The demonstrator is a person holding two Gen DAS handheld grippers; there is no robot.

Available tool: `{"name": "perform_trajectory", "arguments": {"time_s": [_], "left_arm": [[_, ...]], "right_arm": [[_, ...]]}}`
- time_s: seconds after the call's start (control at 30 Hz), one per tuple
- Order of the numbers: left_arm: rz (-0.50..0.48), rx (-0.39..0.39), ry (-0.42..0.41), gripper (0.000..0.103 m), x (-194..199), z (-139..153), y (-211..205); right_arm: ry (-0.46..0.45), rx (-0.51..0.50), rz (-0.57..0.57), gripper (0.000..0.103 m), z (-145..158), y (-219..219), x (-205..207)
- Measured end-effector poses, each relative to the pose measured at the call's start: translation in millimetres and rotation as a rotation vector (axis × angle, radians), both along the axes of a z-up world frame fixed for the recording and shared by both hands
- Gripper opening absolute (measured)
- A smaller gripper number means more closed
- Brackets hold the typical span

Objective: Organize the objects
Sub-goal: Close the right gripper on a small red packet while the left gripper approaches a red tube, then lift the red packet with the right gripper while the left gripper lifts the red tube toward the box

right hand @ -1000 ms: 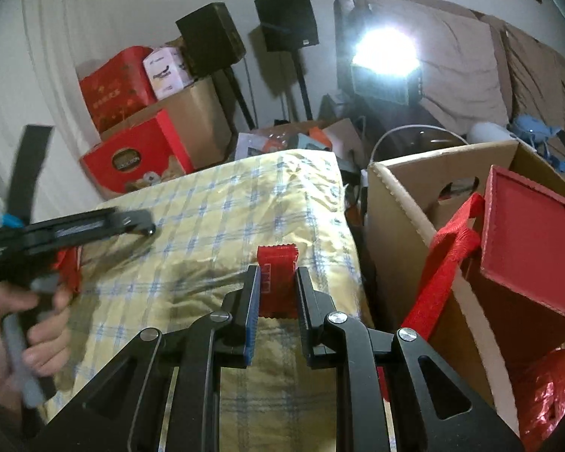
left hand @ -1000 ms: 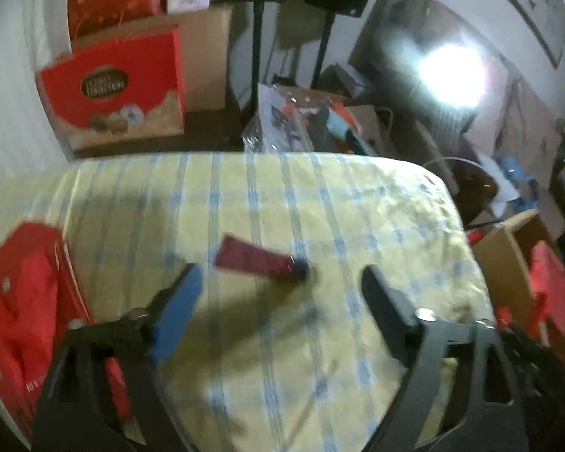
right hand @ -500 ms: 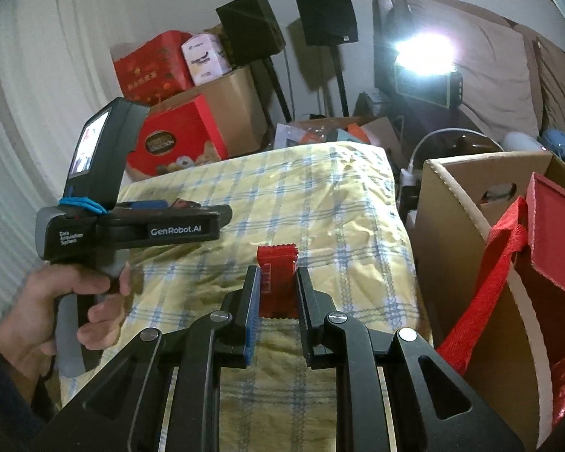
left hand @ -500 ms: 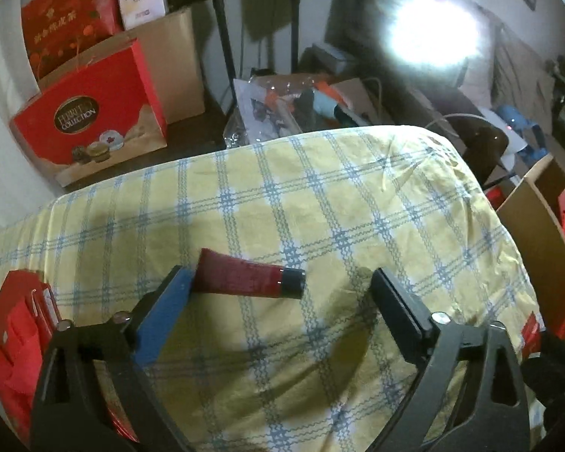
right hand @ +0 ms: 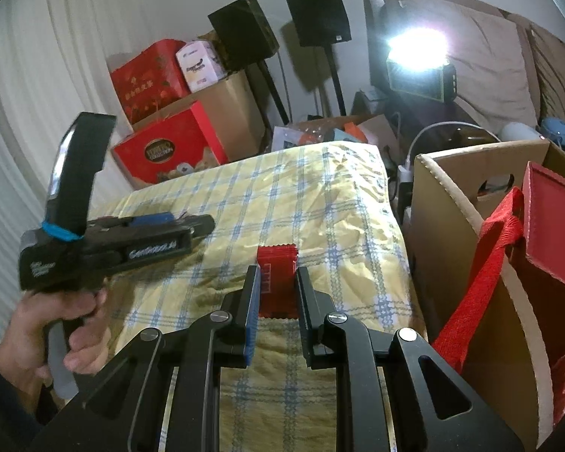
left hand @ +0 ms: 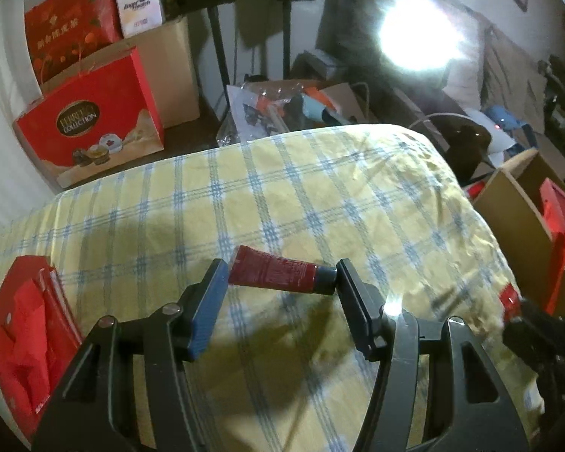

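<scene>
The left gripper [left hand: 280,282] is closing its jaws around the red tube [left hand: 278,275], which is lying crosswise between the two fingers on the yellow checked cloth [left hand: 320,196]. The blue pad is meeting the crimped tail on one side and the black finger is coming against the dark cap [left hand: 326,280] on the other (whether both are truly pressing yet is hard to tell, though they look to be touching). That is the relation that matters: the tube's long axis is running from finger to finger, not along them, so the jaws are bearing on its two ends rather than its flanks. Judging from this, an end-to-end hold on a soft tube is likely to buckle or slip; the lift probably calls for a gentle squeeze.

The right gripper [right hand: 277,293] is sitting further toward the cloth's edge, its jaws narrowed onto a small red sachet [right hand: 277,286] standing between the pads. Beside it, just off the cloth, the cardboard box [right hand: 455,226] with red things inside is waiting (a likely destination). In the right wrist view, the hand [right hand: 52,331] gripping the left tool is showing.
</scene>
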State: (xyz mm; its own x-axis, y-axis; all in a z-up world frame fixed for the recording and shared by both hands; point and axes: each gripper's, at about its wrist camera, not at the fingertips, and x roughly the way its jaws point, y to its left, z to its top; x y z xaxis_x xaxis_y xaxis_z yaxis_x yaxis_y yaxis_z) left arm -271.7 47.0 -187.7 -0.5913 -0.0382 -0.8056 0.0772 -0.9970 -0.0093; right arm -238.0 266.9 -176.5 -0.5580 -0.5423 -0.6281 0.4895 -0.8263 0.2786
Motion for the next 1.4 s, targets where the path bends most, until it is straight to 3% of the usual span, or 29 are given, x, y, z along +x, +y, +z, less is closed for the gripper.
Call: {"name": "perform_trajectory", "arguments": {"time_s": [0.37,0.6,1.17,1.4], "left_arm": [[-0.014,0.005,0.089,0.056,44.4,41.5,7.5],[0.023,0.067,0.096,0.056,83.7,57.5,5.7],[0.019,0.036,0.211,0.056,172.0,123.9,11.4],[0.038,0.048,0.229,0.056,191.5,122.7,9.7]], "right_arm": [[0.028,0.002,0.005,0.017,4.6,0.1,4.7],[0.05,0.01,0.017,0.017,16.7,0.2,12.8],[0.156,0.014,0.044,0.017,67.1,23.9,85.5],[0.225,0.039,0.045,0.017,68.1,56.3,131.4]]}}
